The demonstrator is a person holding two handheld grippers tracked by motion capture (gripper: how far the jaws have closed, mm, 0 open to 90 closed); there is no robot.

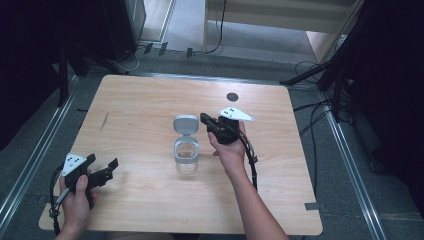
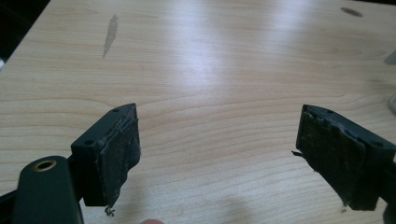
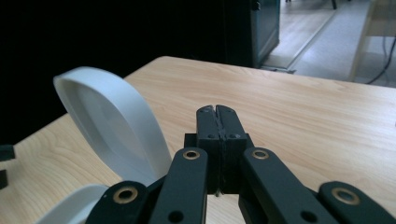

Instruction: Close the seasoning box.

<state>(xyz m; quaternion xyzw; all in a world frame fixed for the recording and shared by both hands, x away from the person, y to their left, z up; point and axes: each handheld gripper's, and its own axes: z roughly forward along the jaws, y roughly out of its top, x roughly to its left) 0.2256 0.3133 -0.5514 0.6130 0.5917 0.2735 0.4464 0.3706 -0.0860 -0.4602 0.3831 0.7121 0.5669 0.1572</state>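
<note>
Clenched right gripper [image 1: 204,119] hovering beside clear glass jar's [image 1: 186,156] raised grey flip lid [image 1: 185,124], risking tipping; left gripper [image 1: 102,170] released, grasping nothing.

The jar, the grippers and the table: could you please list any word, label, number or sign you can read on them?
None can be read.
Jar and its open lid: no label.
Grey plates on the left gripper and right gripper: black dots, no letters.
Table: bare wood, a dark round mark.

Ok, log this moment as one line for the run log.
jar: table centre, lid flipped open | left gripper: open, empty, near left edge | right gripper: shut, empty, beside lid
</note>
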